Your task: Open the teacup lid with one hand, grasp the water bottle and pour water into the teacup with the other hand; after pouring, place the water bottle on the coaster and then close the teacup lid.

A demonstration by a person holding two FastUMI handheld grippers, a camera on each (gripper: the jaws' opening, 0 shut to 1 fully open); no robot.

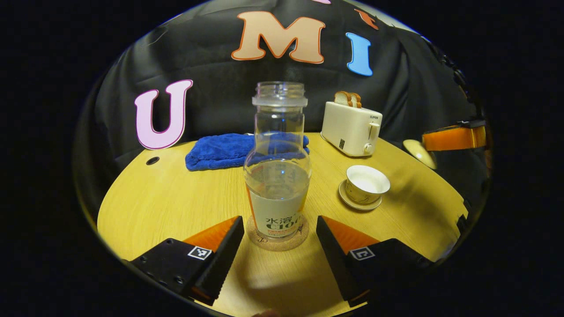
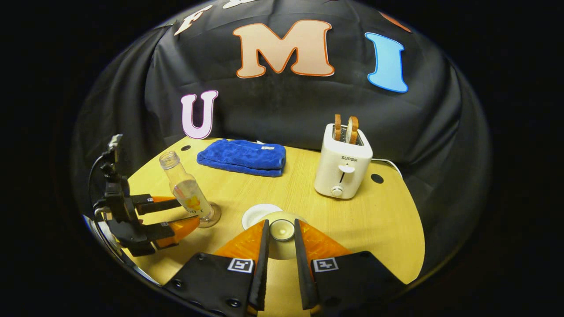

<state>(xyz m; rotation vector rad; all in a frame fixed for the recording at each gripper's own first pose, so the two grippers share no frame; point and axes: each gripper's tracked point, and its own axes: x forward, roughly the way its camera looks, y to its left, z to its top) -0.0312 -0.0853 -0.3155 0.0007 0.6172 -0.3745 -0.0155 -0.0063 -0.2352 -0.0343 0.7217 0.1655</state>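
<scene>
Wooden table (image 1: pixel 176 198) | left claw (image 1: pixel 280 240) spread, flanking water bottle (image 1: pixel 277 176) on coaster (image 1: pixel 277 242) | right claw (image 2: pixel 280 240) clamping teacup lid (image 2: pixel 282 231)

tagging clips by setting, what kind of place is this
Likely a staged recording booth set up as a small kitchen or tea table: black cloth wall behind a round wooden table, with a toaster holding bread, a teacup on a saucer, and a water bottle on a coaster.
</scene>
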